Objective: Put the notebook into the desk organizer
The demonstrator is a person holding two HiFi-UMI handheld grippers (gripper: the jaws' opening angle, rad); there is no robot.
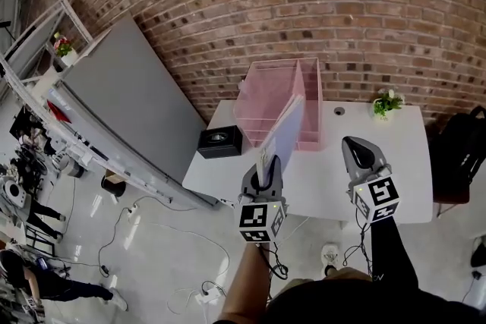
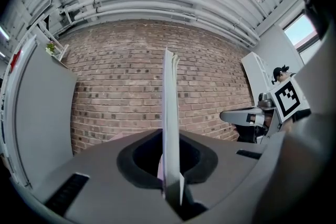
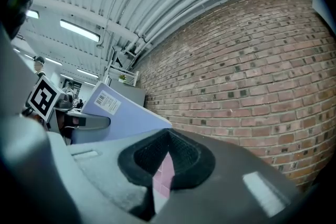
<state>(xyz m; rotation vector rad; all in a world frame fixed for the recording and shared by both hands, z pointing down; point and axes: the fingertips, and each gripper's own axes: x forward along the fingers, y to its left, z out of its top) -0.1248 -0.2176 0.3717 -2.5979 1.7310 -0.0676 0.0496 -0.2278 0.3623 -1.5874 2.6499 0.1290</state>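
My left gripper (image 1: 267,165) is shut on the lower edge of a lavender notebook (image 1: 285,129), which stands on edge above the white table (image 1: 402,163). The notebook's top leans toward the open front of the pink clear desk organizer (image 1: 267,91) at the table's back. In the left gripper view the notebook (image 2: 170,113) is edge-on, clamped between the jaws. My right gripper (image 1: 355,145) hovers to the right over the table, shut, with nothing in it. From the right gripper view the notebook (image 3: 123,113) shows a barcode label, and the organizer's pink (image 3: 165,176) shows between the jaws.
A black box (image 1: 219,140) sits on the table's left end beside the organizer. A small potted plant (image 1: 386,103) stands at the back right, near a cable hole (image 1: 339,111). A brick wall (image 1: 319,4) is behind, a grey panel (image 1: 129,102) to the left.
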